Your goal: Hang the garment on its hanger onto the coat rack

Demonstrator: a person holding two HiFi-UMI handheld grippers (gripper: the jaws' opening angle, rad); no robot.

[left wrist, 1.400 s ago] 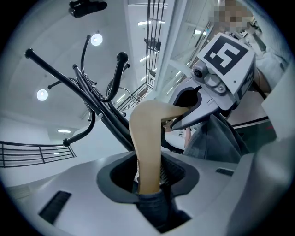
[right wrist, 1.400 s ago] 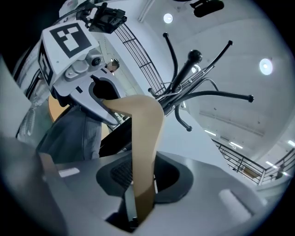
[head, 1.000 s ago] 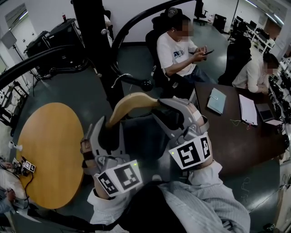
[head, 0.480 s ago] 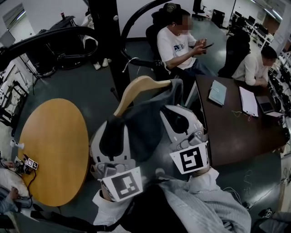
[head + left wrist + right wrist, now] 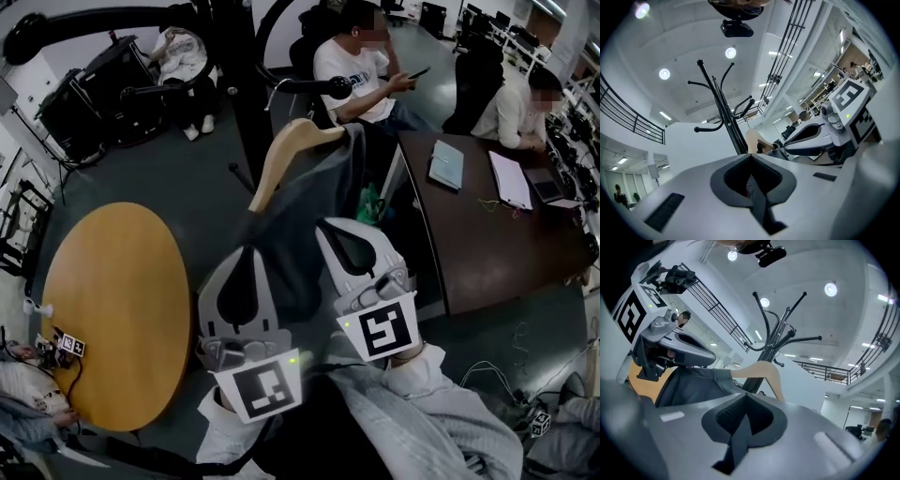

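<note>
In the head view my left gripper (image 5: 247, 267) and right gripper (image 5: 336, 239) both point away from me with their jaws pressed together and nothing in them. The garment (image 5: 309, 216) lies just beyond their tips, on the far side, draped from the wooden hanger (image 5: 292, 155). The hanger's long axis runs left to right: its bare arm slopes down to the near left, and its right shoulder is buried under the dark cloth. Its top points away towards the coat rack (image 5: 246, 112) and the knobbed rack arm (image 5: 314, 86) above it. I cannot tell whether the hook sits on that arm. The cloth's length hangs down towards me, and my right gripper looks the nearer of the two. In the left gripper view my jaws meet on an empty seam. The rack's pole rises straight ahead, and only a sliver of the hanger shows, just right of the pole. In the right gripper view my jaws are likewise together and empty. The hanger's pale arm arches just past them, with the garment trailing off to the left and the rack standing behind. By my judgement, any fresh grasp means reaching forward and up.
</note>
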